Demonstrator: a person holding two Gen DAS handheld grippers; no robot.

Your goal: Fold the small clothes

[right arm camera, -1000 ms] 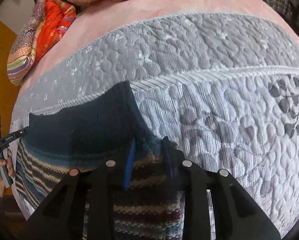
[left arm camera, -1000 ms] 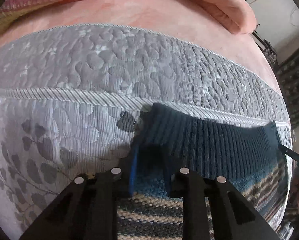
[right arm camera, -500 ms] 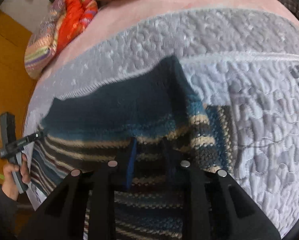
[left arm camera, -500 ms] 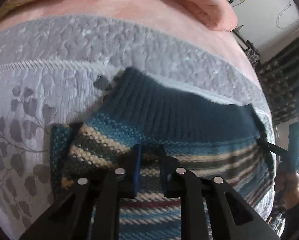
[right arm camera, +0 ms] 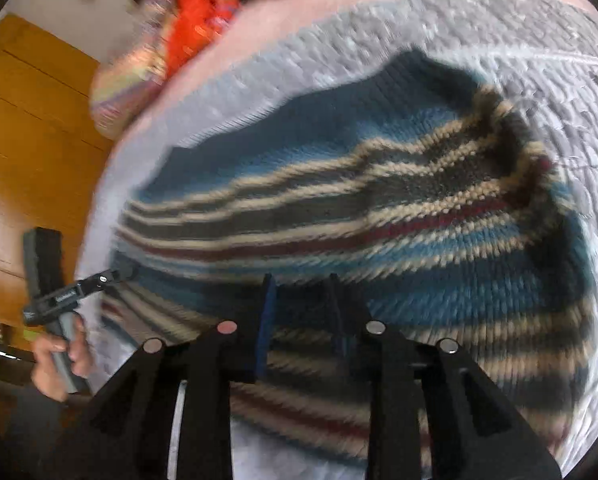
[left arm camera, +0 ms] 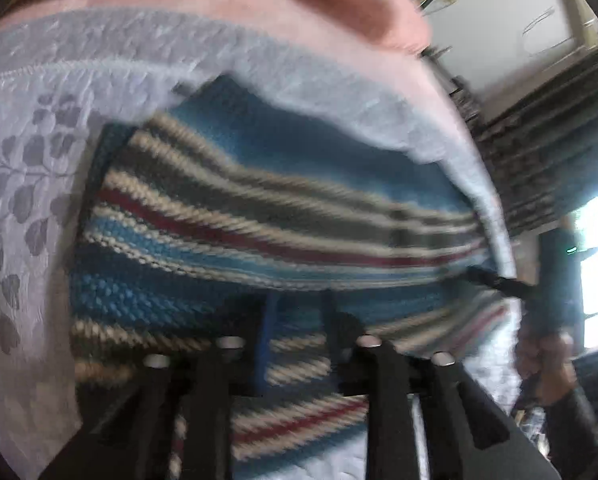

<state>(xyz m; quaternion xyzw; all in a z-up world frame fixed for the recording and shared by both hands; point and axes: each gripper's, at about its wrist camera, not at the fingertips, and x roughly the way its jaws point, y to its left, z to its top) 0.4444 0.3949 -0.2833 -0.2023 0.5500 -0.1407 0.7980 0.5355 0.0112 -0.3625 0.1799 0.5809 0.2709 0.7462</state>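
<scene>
Left wrist view: the left hand-held gripper [left arm camera: 297, 320] pinches a fold edge of the striped knit sweater [left arm camera: 259, 216], which lies ahead of it on the bed [left arm camera: 27, 184].

Right wrist view: the right hand-held gripper [right arm camera: 301, 304] likewise clamps the sweater's doubled edge. One fold looks under way; smoothing and further folds are probably left.

Sweater [left arm camera: 259, 216] on mattress [left arm camera: 27, 184], pillows [right arm camera: 171, 52] behind

1. One striped knitted sweater [left arm camera: 259, 216] [right arm camera: 379, 208].
2. Two tongs: left tongs [left arm camera: 297, 304], right tongs [right arm camera: 301, 284].
3. One bed [left arm camera: 27, 184].
4. One pink blanket [left arm camera: 363, 4].
5. One orange cloth [right arm camera: 195, 20].
</scene>
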